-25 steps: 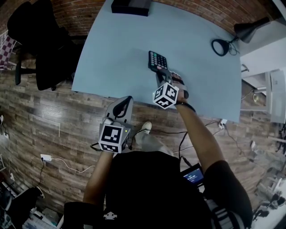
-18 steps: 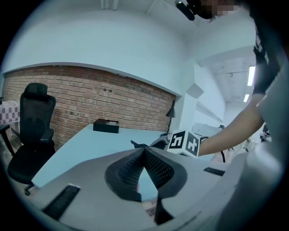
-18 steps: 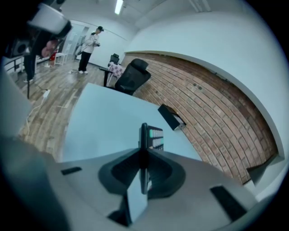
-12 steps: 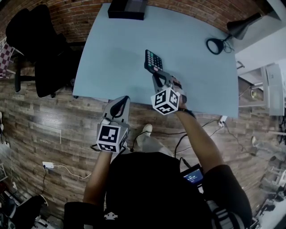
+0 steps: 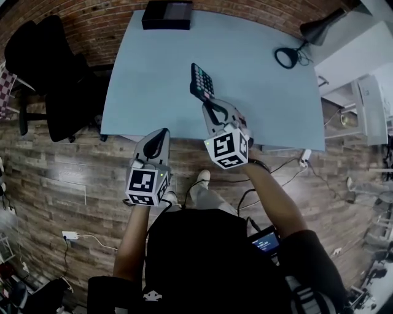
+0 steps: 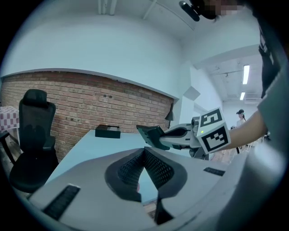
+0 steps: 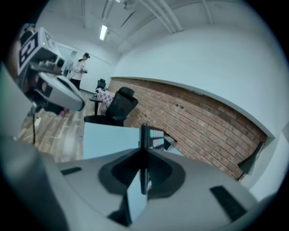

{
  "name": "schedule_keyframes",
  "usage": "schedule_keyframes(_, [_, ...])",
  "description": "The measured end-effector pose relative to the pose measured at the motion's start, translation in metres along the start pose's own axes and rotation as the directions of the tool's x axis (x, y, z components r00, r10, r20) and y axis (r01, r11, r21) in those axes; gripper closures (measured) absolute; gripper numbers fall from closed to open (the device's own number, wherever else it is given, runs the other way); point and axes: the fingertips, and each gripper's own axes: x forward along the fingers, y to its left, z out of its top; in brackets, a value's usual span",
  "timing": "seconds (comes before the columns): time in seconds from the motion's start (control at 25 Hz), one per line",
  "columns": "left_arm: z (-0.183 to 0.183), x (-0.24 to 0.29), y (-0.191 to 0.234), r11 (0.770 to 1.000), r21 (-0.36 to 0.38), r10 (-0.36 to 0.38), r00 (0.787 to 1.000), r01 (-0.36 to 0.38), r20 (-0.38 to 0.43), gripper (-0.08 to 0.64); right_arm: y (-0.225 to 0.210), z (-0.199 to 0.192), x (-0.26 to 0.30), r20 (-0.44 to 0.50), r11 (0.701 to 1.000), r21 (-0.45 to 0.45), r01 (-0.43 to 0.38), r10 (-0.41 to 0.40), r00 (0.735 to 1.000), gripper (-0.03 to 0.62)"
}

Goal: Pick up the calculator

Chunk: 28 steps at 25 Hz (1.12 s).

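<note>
Scene: light-blue table (image 5: 153, 73) against a brick wall (image 5: 258, 12), with wood-plank floor (image 5: 67, 165) on the near side. A black box (image 5: 167, 13) sits at the far edge, a desk lamp (image 5: 314, 32) at the far right corner, and an office chair (image 5: 46, 67) off to the left.
Calculator: the calculator (image 5: 201, 83) is over mid-table, pinched at its near end. The right gripper view shows it edge-on (image 7: 143, 135), keys facing right.
Right gripper: the right gripper (image 5: 210, 105) is clamped on the calculator's near end, pads pressing both faces.
Left gripper: the left gripper (image 5: 161, 132) has its jaws closed together with nothing between them. It hangs at the table's near edge, well apart from the calculator.
Change: a second ago the calculator lay flat on the table with the right gripper at its near end. Since then that gripper has come up and rolled, and the calculator has tipped with it. In the left gripper view it (image 6: 151, 134) looks clear of the surface.
Meaning: the pick looks essentially done and the grasp survived the lift.
Risk: it is an end-only pinch on a thin slab, so the far end could swing or slip if the wrist rolls further.
Left role: none needed, as I judge it.
</note>
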Motion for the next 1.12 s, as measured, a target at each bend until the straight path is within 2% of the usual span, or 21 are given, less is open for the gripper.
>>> schedule_keyframes(0.24, [0.007,-0.010,-0.004,0.999,0.018,-0.034,0.999,0.034,0.037,0.555,0.001,0.034,-0.038,0.100,0.994,0.102,0.044,-0.054,0.993,0.546])
schedule_keyframes(0.48, [0.015,-0.025,-0.001,0.999,0.019,-0.046,0.996,0.045,0.072,0.555,0.007,0.055,-0.071,0.135,0.975,0.209,0.069,-0.099,0.986,0.545])
schedule_keyframes(0.72, [0.022,-0.038,-0.006,0.997,0.042,-0.073,0.993,0.070,0.095,0.555,0.018,0.074,-0.093,0.186,0.972,0.222,0.081,-0.124,0.975,0.546])
schedule_keyframes(1.0, [0.025,-0.058,-0.009,0.994,0.062,-0.099,0.989,0.093,0.110,0.555,0.031,0.093,-0.113,0.199,0.945,0.320,0.074,-0.143,0.969,0.546])
schedule_keyframes(1.12, [0.026,-0.067,-0.007,0.993,0.067,-0.105,0.987,0.097,0.120,0.555,0.036,0.098,-0.119,0.215,0.947,0.310,0.084,-0.156,0.964,0.546])
